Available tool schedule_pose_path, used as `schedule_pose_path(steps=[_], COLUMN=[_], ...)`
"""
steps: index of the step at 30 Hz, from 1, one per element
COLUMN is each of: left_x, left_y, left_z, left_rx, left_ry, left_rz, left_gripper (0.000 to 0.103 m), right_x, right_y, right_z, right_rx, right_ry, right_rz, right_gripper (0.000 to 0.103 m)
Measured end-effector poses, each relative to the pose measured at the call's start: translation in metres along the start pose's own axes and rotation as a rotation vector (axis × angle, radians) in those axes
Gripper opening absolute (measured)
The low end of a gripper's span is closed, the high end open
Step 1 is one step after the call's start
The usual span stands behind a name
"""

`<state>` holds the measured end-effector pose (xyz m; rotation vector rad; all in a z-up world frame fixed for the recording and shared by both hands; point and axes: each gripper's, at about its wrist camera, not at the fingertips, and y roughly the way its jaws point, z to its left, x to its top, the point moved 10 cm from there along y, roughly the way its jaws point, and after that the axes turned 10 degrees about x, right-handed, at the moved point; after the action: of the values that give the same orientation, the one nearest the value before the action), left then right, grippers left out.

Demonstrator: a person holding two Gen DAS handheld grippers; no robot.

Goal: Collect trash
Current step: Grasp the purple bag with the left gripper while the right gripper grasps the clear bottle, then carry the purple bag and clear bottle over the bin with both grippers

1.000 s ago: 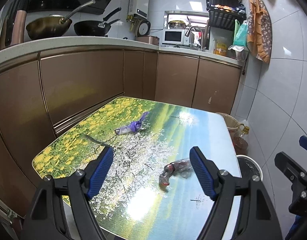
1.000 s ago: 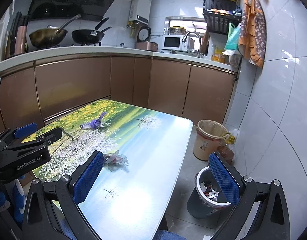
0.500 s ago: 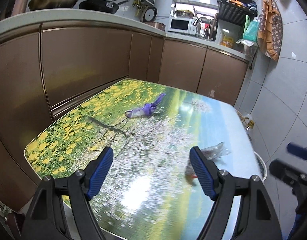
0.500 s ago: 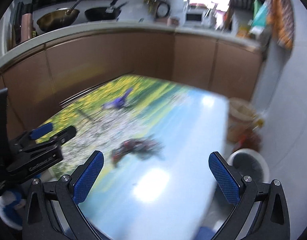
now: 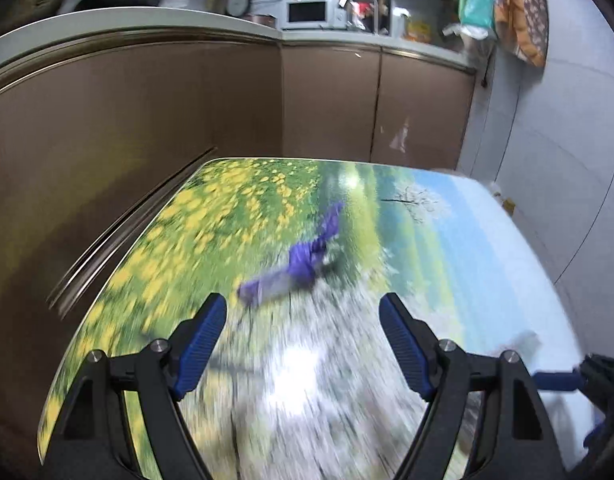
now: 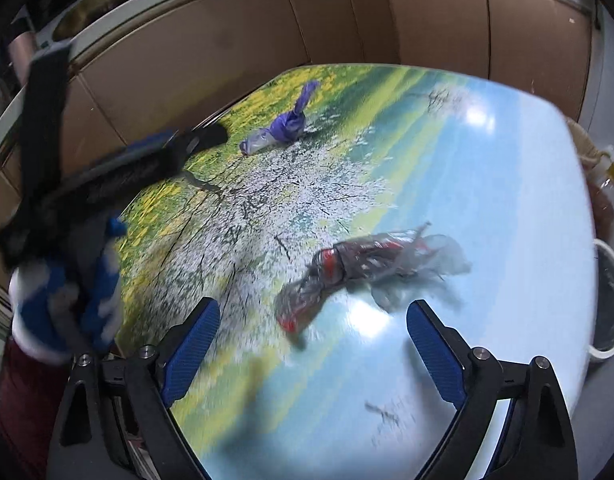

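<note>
A crumpled purple wrapper [image 5: 295, 262] lies on the landscape-printed table [image 5: 487, 264], just ahead of my open, empty left gripper [image 5: 303, 312]. It also shows far off in the right wrist view [image 6: 283, 124]. A clear plastic wrapper with red print [image 6: 359, 268] lies on the table just ahead of my open, empty right gripper [image 6: 313, 320]. The left gripper [image 6: 175, 152] shows blurred at the left of the right wrist view.
Brown kitchen cabinets [image 5: 187, 120] stand close behind the table's far and left edges. A white-rimmed bin [image 6: 609, 300] stands on the floor past the table's right edge, with a tan basket [image 6: 583, 140] behind it. A tiled wall [image 5: 567, 140] is on the right.
Both grippers have moved forward and down over the table. The left now faces the purple wrapper. The right has swung left from the bin to the clear wrapper. Both stayed open.
</note>
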<state>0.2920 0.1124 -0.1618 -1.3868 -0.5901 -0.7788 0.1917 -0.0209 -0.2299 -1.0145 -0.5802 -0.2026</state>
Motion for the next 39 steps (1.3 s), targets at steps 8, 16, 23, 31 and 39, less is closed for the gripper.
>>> schedule_pose_path(steps=[8,16,23,31,39], left_x=[0.01,-0.001,-0.007,0.014,0.05], left_y=[0.087,0.108,0.08,0.008,-0.044], left_z=[-0.004,-0.012,-0.012,-0.042,-0.151], left_rx=[0.008,-0.03,-0.049,-0.075,-0.173], left_ry=[0.021,0.01,-0.038,-0.03,0.072], left_rz=[0.113,0.2,0.194,0.101,0.035], left_gripper=[0.077,0.039,0.03,0.03,0.03], right_x=[0.017,0.024,0.018,0.022,0.037], right_y=[0.037,0.042,0.021,-0.055,-0.15], right_z=[-0.006,-0.009,-0.004,-0.009,-0.077], right_rx=[-0.01,0.005,0.074,0.095,0.011], right_ry=[-0.026,-0.064,-0.078,-0.073,-0.022], right_rz=[0.022,0.023,0.01,-0.121,-0.279], right_gripper=[0.084,0.032,0.02,0.02,0.02])
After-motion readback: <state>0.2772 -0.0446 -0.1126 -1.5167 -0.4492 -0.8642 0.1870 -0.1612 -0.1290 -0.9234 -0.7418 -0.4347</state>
